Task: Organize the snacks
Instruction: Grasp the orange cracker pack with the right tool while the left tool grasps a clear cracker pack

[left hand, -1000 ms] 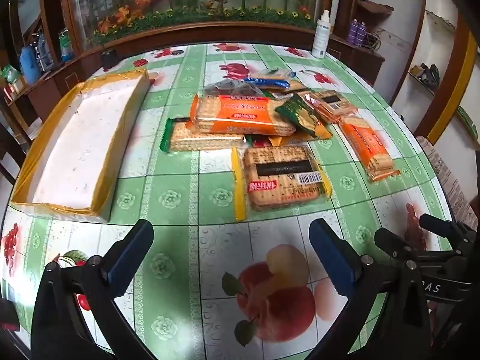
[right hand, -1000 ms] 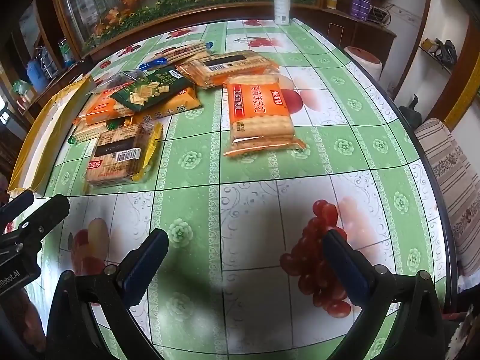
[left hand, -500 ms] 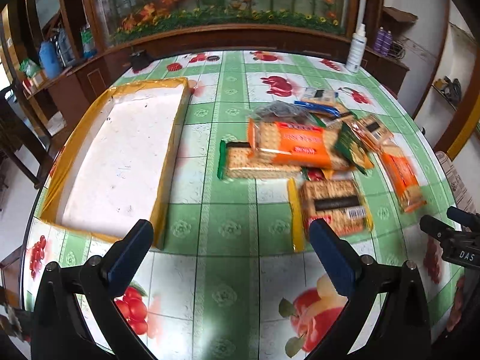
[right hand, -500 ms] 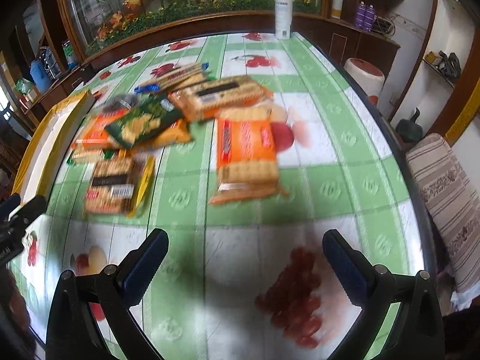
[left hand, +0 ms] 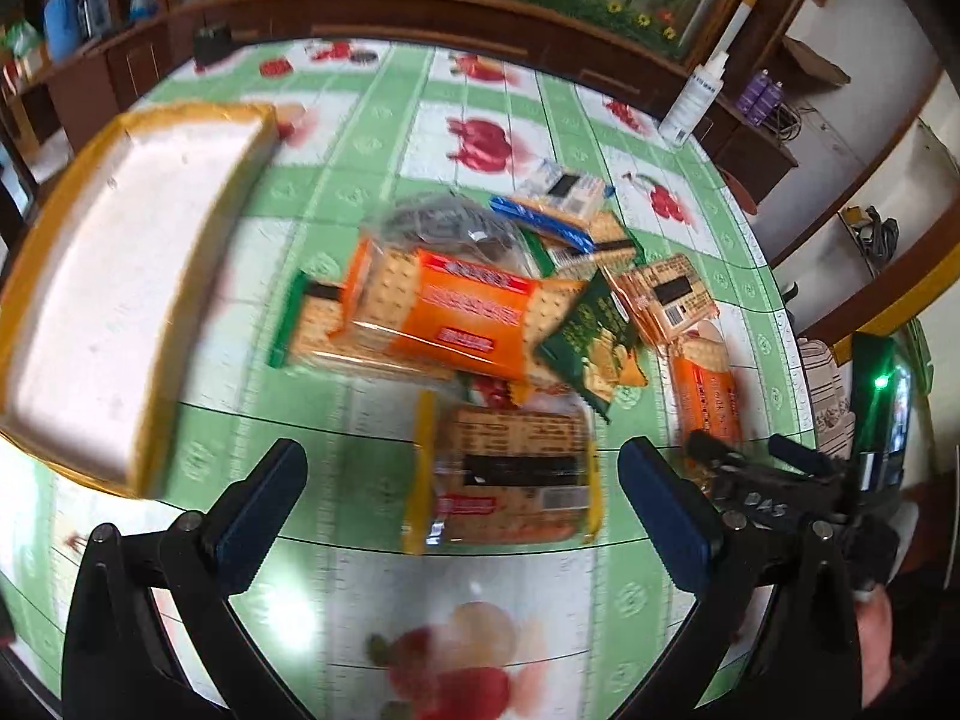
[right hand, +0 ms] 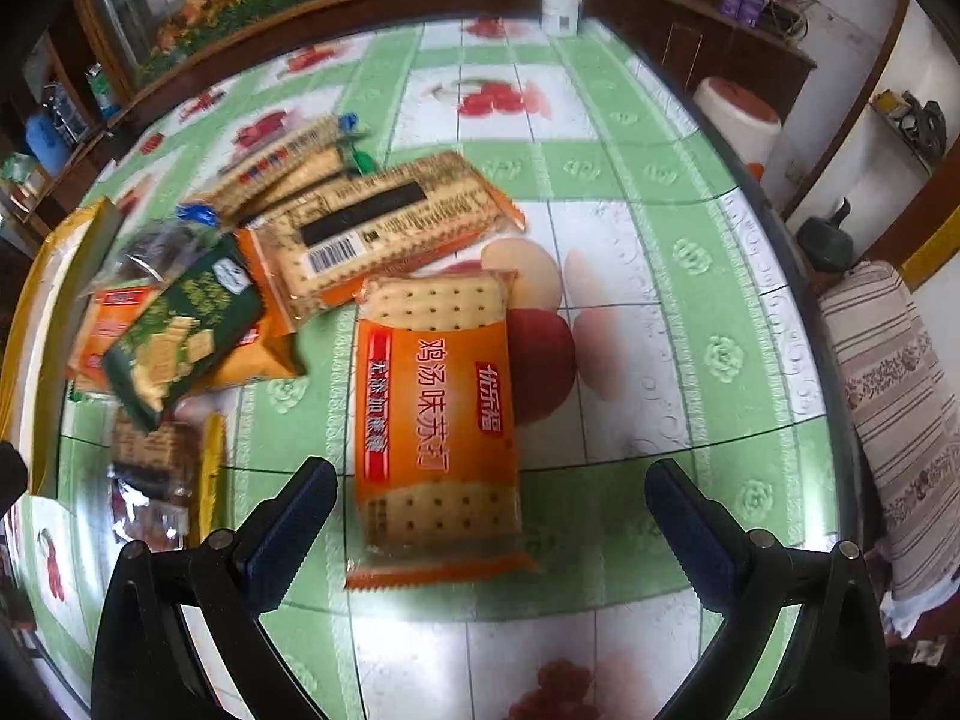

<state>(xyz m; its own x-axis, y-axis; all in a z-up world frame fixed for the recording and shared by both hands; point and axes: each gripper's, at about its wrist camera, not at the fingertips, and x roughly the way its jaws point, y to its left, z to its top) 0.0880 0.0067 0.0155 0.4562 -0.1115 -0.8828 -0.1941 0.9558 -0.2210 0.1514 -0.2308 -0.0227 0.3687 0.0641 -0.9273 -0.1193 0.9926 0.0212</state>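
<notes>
Between the spread fingers of the right tongs (right hand: 489, 516), empty like the left tongs (left hand: 462, 495), the orange cracker pack (right hand: 435, 420) has come closer, probably the first of 2 pickups for the tray (left hand: 90, 300).

bright daylight, motion blur throughout, strong fisheye warping at edges.

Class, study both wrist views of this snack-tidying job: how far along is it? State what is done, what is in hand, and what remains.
Done: nothing visibly; the yellow-rimmed tray holds no snacks. In hand: nothing gripped. The right gripper is open around the near end of the orange cracker pack, and the left gripper is open by the yellow-edged biscuit pack. Left: every pack, including the green packet, lies on the table.
</notes>
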